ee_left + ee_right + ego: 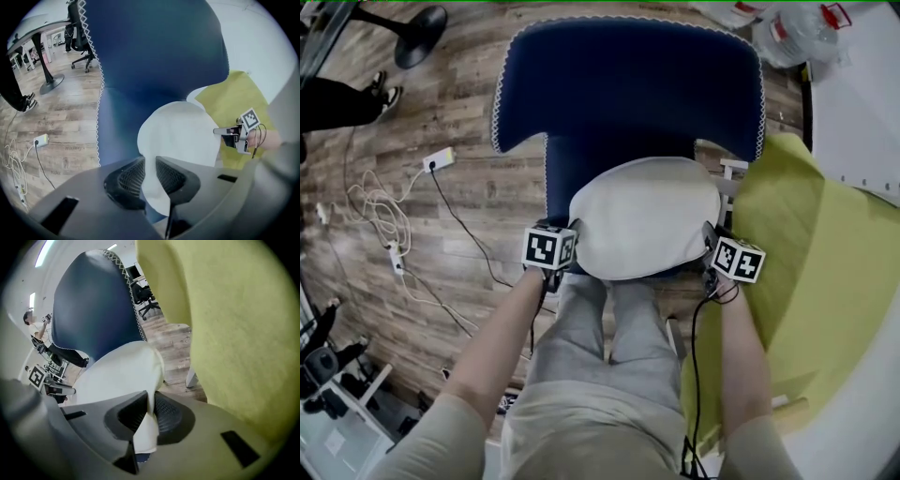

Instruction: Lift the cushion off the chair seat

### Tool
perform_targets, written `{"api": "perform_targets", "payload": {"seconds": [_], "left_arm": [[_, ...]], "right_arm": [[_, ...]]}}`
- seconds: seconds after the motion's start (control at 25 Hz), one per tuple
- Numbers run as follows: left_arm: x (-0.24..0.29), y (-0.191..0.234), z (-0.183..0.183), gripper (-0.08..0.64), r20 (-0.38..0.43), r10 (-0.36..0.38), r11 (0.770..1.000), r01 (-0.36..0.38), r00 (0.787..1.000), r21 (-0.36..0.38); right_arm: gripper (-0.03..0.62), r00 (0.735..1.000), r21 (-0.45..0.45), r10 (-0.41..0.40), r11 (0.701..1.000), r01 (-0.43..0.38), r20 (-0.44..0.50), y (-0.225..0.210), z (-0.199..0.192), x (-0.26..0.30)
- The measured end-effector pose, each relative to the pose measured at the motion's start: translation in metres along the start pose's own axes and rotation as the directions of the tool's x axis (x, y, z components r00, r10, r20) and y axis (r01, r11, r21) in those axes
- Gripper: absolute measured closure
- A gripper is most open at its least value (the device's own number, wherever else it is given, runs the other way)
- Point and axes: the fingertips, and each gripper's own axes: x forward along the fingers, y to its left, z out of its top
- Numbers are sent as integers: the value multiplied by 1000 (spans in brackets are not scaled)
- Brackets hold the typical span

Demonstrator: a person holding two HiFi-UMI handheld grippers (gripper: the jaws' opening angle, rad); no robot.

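A round white cushion (647,230) lies on the seat of a dark blue chair (628,84) with white stitched edging. My left gripper (567,262) holds the cushion's left near edge. In the left gripper view the white cushion (180,136) runs between the jaws of that gripper (150,161), pinched by the mesh pads. My right gripper (711,258) is at the cushion's right near edge. In the right gripper view a fold of the cushion (117,376) is clamped between the jaws of this gripper (151,397). Each gripper also shows in the other's view.
A yellow-green cloth (806,281) hangs close on the right, touching the chair's side. A power strip (439,159) with white cables lies on the wooden floor at the left. A black chair base (422,33) stands far left. My legs are just below the seat.
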Motion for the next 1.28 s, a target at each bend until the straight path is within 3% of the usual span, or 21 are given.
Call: {"api": "perform_targets", "payload": {"seconds": [0.36,0.68,0.84,1.12,1.28], "left_arm": [[-73,-3,-1,479,56,6,1000,-7,998,16],[-163,-17,17,479,163,-6,998,-4,987,59],[-210,-31,27,479,209,-41,994,18,977,110],[-296,-41,41,479,305,-51,992,12,951,128],[-343,-49,52,479,363,-58,990,6,930,141]], "right_arm": [[534,997,-13,-2,1000,4,83,54,-5,-68],[532,982,-64,20,998,-8,188,111,16,-153],[532,970,-131,2,991,30,242,138,30,-200],[532,942,-175,51,985,9,333,198,48,-284],[532,918,-266,53,962,59,393,227,61,-332]]}}
